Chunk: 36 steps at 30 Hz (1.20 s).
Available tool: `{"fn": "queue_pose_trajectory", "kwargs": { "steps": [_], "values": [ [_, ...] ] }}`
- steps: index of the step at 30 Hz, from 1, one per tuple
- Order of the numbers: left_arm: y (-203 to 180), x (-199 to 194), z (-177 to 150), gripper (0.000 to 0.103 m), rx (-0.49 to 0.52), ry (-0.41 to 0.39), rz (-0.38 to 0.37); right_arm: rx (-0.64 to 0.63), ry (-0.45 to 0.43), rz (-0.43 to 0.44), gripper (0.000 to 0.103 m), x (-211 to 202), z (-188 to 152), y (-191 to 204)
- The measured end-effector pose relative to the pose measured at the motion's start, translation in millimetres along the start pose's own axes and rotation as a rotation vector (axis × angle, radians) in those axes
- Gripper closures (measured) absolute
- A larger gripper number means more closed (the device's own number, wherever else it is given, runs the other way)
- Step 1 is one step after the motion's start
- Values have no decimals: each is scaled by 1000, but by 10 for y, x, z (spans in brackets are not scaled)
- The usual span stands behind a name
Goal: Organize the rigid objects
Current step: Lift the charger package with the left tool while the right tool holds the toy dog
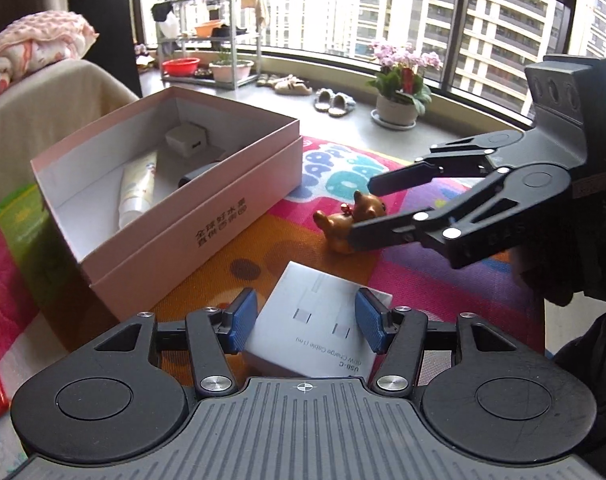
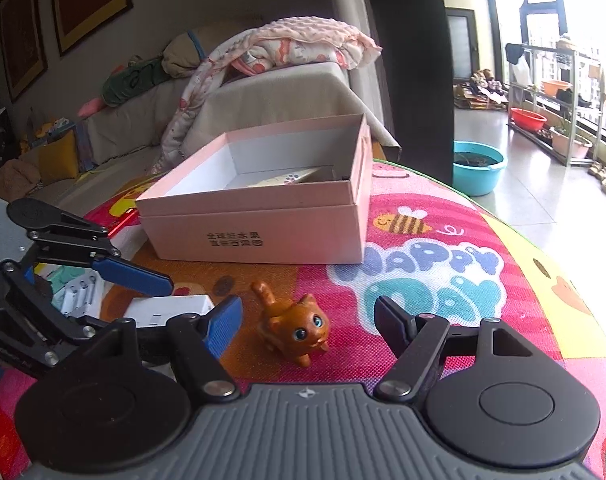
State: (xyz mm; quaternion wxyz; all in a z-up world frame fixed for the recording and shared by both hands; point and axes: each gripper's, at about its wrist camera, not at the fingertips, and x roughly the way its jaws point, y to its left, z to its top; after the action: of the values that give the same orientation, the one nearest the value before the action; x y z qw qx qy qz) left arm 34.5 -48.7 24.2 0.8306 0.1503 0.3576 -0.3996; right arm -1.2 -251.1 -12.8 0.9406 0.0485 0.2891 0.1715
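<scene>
1. My left gripper (image 1: 307,322), nearest: blue pads either side of the white cable box (image 1: 315,320), which lies flat on the mat. The jaws stand part-spread around it; whether the pads (image 1: 243,316) already press its sides I cannot tell. I judge the box to be my next item for packing
2. My right gripper (image 2: 307,316): jaws spread wide and holding nothing, the cat figurine (image 2: 299,328) standing on the mat between them, apart from both fingers. One finger carries a blue pad, the other shows black. The straddle reads as a line-up for a pinch across the cat's body
3. The play mat (image 1: 403,280), brightly printed, covers the table; its soft face should keep small hard pieces from sliding
4. The pink box (image 1: 183,216), beyond both grippers, open-topped, seated in its own lid. It is the collecting place: a cream tube (image 1: 137,188), a white charger (image 1: 185,140) and a dark object I cannot identify already lie inside
5. Loose white pieces (image 2: 79,296) on the mat behind my left gripper, in the right wrist view, not yet packed
6. Farthest: potted flowers (image 1: 401,80) on the sill, a draped sofa (image 2: 263,92)
</scene>
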Motion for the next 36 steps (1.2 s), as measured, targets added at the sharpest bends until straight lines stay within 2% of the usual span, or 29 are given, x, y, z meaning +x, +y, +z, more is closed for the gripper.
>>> {"fn": "queue_pose_trajectory", "kwargs": {
  "steps": [4, 9, 14, 18, 23, 26, 29, 32, 34, 36],
  "values": [
    [39, -108, -149, 44, -71, -25, -13, -92, 61, 100, 29, -122, -59, 139],
    [-23, -216, -259, 43, -81, -42, 13, -232, 105, 88, 29, -127, -157, 369],
    [-200, -256, -284, 39, -47, -48, 96, -165, 133, 54, 29, 60, -107, 326],
    [-269, -233, -280, 35, -71, -60, 133, -174, 125, 37, 29, 110, -104, 358],
    [-352, -268, -255, 37, -87, -49, 187, -157, 112, 34, 29, 83, -93, 315],
    [-509, -326, -236, 37, -53, -59, 240, -135, 90, 6, 29, 35, -82, 247],
    [-636, -230, -241, 37, -20, -16, 249, -111, 63, -19, 29, -24, -81, 163],
    [-742, -125, -258, 25, 35, -8, 267, -70, 45, -32, 29, -61, -81, 63],
    [-748, -89, -240, 9, 19, 0, 233, -42, 36, -37, 29, -75, -80, 9],
    [-762, -64, -238, 5, 10, -1, 213, -19, 32, -36, 29, -80, -79, -33]
  ]
}}
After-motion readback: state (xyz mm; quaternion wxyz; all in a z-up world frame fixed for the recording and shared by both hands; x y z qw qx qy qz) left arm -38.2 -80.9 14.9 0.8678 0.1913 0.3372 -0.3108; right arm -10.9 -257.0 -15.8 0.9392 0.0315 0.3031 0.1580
